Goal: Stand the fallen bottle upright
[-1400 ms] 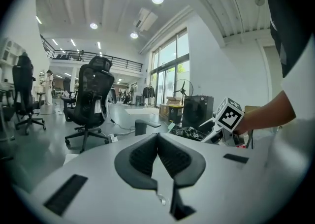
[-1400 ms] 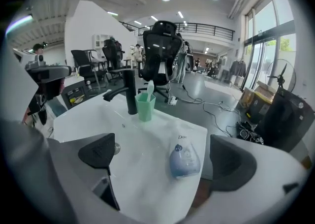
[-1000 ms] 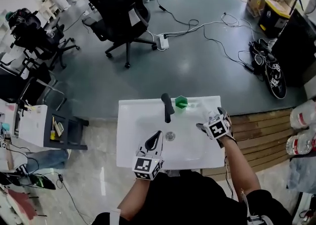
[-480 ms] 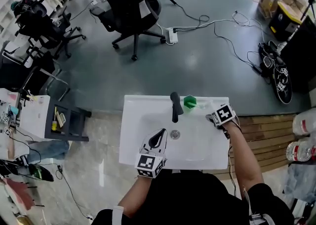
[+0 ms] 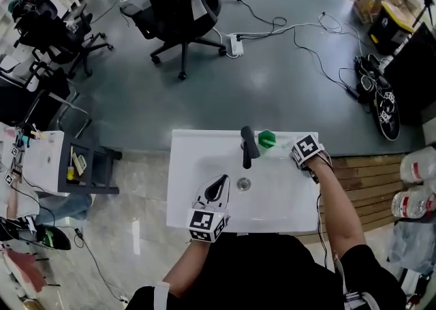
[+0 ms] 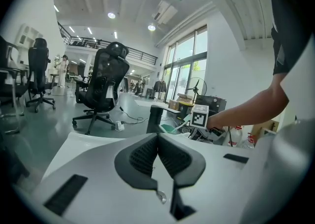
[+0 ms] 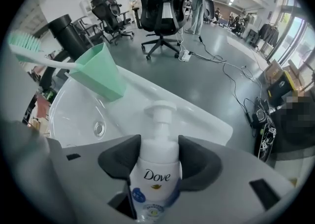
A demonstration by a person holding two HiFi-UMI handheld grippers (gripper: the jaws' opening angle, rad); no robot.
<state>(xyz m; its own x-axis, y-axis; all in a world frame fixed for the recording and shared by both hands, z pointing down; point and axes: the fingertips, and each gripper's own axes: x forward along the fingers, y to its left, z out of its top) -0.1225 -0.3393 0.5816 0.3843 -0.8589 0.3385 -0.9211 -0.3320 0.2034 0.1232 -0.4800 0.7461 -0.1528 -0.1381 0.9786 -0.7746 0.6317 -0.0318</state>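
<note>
A white Dove pump bottle [image 7: 156, 171] lies on the white sink's [image 5: 194, 165] back right ledge, pump head pointing away. My right gripper [image 7: 158, 156] points steeply down over it. Its jaws are closing, with both dark pads [image 7: 120, 158] against the bottle's shoulders. In the head view the right gripper [image 5: 298, 155] sits at the sink's back right corner and hides the bottle. My left gripper [image 5: 219, 184] hovers over the basin's front left; in the left gripper view [image 6: 158, 142] its pads meet with nothing between them.
A green cup [image 7: 101, 73] holding a toothbrush [image 7: 29, 46] stands just left of the bottle, beside the black faucet [image 5: 247, 145]. The drain [image 5: 244, 183] lies mid-basin. Behind the sink are an office chair [image 5: 180, 9], floor cables and a power strip [image 5: 236, 44]; wooden boards [image 5: 368, 179] lie to the right.
My right gripper moved from the sink's right side to its back right corner, tipped downward, and its jaws narrowed. The left gripper shifted slightly over the basin.
</note>
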